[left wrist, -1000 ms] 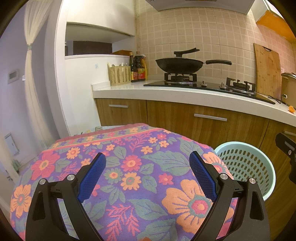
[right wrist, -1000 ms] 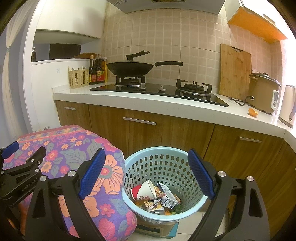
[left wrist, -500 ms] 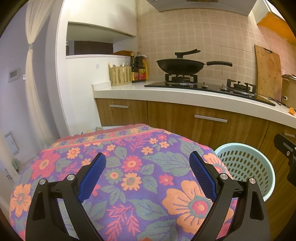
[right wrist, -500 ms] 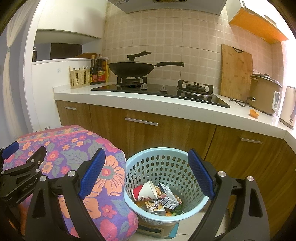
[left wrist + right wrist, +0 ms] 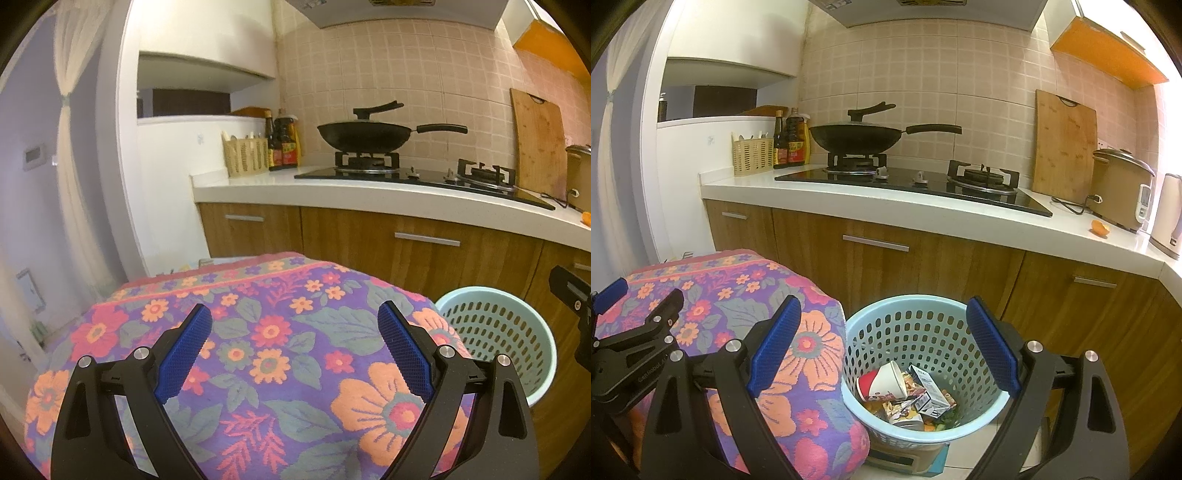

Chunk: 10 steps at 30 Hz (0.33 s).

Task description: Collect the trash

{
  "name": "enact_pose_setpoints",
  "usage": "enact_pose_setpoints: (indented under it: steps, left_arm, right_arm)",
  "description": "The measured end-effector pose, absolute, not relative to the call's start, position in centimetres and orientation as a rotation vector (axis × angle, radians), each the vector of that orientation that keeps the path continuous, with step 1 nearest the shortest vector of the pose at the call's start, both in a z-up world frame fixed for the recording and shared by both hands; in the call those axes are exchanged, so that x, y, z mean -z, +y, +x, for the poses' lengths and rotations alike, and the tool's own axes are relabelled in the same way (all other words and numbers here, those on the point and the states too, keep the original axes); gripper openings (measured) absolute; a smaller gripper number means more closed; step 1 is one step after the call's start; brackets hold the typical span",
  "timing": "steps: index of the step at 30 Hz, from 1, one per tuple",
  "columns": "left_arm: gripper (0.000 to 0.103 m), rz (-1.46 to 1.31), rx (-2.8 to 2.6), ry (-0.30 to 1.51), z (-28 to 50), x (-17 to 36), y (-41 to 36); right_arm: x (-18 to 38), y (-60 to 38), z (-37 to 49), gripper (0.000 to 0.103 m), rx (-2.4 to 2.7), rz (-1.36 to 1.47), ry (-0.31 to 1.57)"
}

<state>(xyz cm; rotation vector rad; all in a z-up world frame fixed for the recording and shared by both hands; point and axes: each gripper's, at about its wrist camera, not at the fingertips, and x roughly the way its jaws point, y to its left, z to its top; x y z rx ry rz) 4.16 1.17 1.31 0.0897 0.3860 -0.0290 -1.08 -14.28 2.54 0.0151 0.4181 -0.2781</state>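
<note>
Left hand-held gripper [image 5: 293, 354] hangs over the floral-patterned purple cloth [image 5: 258, 350], jaws wide and empty. Right hand-held gripper [image 5: 882, 350] hangs above the pale blue perforated plastic basket [image 5: 886, 328], jaws wide, empty. Inside the basket: a red-and-white paper cup [image 5: 882, 380], a small carton [image 5: 929, 391] and wrappers. An orange peel scrap [image 5: 1100, 228] lies on the white tabletop [image 5: 923, 210].

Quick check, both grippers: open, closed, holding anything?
Left gripper: open, holding nothing, jaws wide over the floral cloth.
Right gripper: open, holding nothing, above the trash basket.
</note>
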Motion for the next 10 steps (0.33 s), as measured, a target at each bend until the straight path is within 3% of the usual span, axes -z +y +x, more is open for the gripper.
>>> enact_pose_setpoints:
  steps: [10]
  left_arm:
    - [0.090, 0.074, 0.060, 0.406, 4.27, -1.32, 1.17]
  right_arm:
    - [-2.44, -14.36, -1.17, 0.087, 0.279, 0.017, 0.421]
